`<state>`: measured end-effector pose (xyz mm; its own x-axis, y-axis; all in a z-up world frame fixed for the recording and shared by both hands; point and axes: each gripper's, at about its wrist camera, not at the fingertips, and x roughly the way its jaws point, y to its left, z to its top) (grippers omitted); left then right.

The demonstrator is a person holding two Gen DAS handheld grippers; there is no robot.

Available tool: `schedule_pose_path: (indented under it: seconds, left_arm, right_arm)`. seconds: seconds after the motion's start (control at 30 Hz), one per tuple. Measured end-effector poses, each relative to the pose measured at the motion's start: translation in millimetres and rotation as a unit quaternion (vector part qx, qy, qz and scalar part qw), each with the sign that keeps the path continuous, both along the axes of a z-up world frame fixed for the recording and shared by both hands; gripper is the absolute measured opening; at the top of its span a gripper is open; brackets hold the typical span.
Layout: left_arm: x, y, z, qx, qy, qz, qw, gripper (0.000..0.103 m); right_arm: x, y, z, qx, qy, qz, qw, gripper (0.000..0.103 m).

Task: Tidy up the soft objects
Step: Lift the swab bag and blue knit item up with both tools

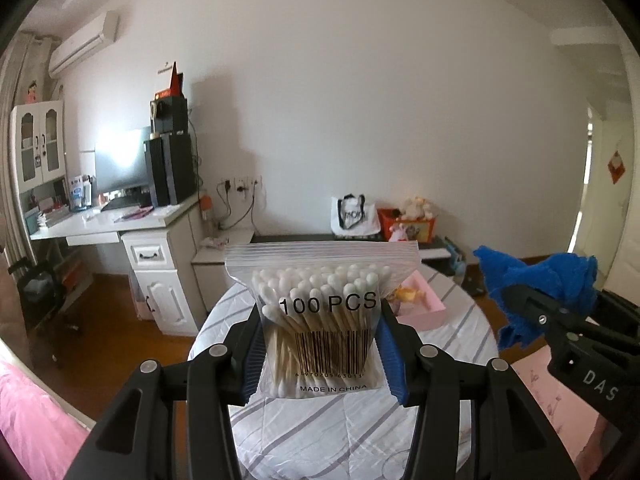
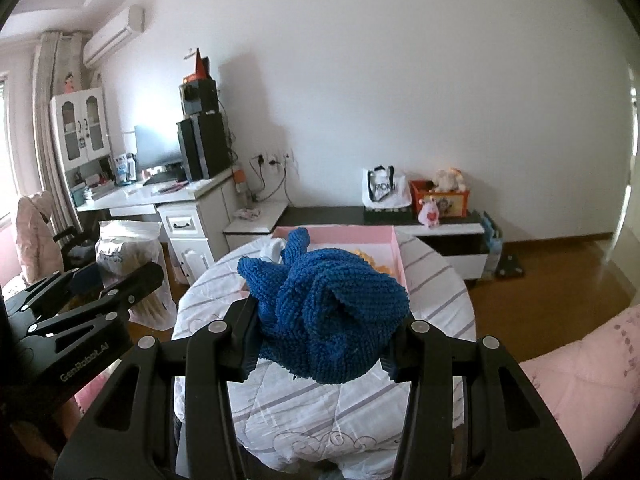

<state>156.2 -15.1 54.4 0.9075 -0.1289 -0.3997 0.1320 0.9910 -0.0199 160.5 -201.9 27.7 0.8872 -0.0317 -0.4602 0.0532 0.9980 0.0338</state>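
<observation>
My left gripper [image 1: 320, 340] is shut on a clear zip bag of cotton swabs [image 1: 320, 320] marked "100 PCS", held upright above the striped quilt [image 1: 320, 420]. My right gripper [image 2: 320, 336] is shut on a bunched blue knitted cloth [image 2: 328, 308], also lifted over the quilt. In the left wrist view the blue cloth [image 1: 536, 284] and the right gripper show at the right. In the right wrist view the left gripper's body [image 2: 80, 312] shows at the left. An open pink box [image 2: 384, 240] lies beyond on the quilt, with a yellow item [image 2: 380, 266] and something white inside.
A pink blanket [image 2: 580, 380] lies at the right. A white desk [image 1: 120, 224] with a monitor and a black computer tower stands at the left. A low dark cabinet [image 2: 360, 216] along the wall carries a white tote bag and a red toy box. Wooden floor [image 2: 560, 272] surrounds the bed.
</observation>
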Motion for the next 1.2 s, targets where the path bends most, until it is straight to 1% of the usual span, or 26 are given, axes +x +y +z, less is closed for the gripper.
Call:
schedule_pose_path:
  seconds: [0.2,0.43,0.6,1.07,1.17,1.2]
  left_arm:
    - [-39,6,-4,0.001,-0.021,-0.002,0.9998,0.047]
    - [-69,7,-17,0.001,-0.033,-0.005,0.9994,0.047]
    - [-87,7,-23,0.003,-0.037,-0.005,0.9993,0.047]
    - [-89,4,-26,0.003,-0.037,-0.004,0.9993,0.047]
    - [-74,0,-24,0.002,-0.032,0.0,0.9995,0.047]
    - [-77,2,-25,0.001,-0.03,0.0,0.9995,0.047]
  right_arm:
    - [-20,11,9,-0.009,-0.019,0.006,1.0,0.044]
    - [-36,14,13,-0.012,-0.033,0.009,0.999,0.044]
    - [-39,11,12,-0.012,-0.035,0.009,0.999,0.044]
    - [-45,8,11,-0.01,-0.035,0.008,0.999,0.045]
    - [-46,7,11,-0.01,-0.034,0.007,0.999,0.045]
    - [-47,7,11,-0.01,-0.032,0.007,0.999,0.045]
